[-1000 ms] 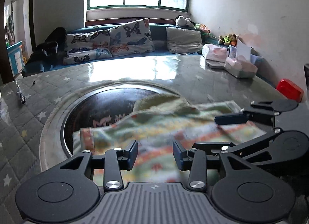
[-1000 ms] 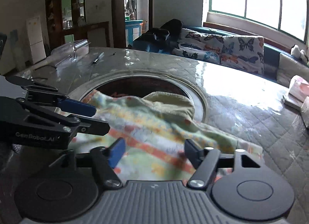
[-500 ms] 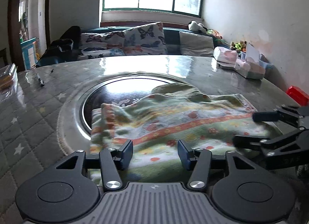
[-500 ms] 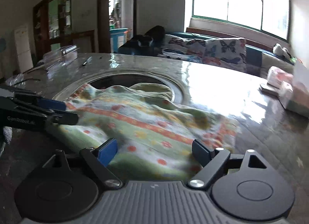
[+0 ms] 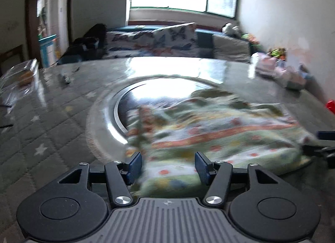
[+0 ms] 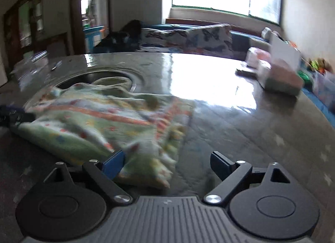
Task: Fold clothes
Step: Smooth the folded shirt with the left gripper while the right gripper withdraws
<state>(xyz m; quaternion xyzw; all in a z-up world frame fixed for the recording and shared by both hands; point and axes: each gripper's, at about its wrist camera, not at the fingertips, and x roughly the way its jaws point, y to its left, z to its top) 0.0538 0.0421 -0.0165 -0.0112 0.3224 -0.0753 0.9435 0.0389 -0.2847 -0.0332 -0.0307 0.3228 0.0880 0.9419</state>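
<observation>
Tools both gape, gripping nothing: my left tool (image 5: 166, 166) straddles the near edge of the floral fleece blanket (image 5: 211, 136), my right tool (image 6: 167, 164) its fringed corner. Soft, thick and rumpled, it lies on the glossy quilted surface (image 5: 52, 121), partly over the steel ring (image 5: 104, 117). I judge a fold is starting; next, pinch both corners.
</observation>
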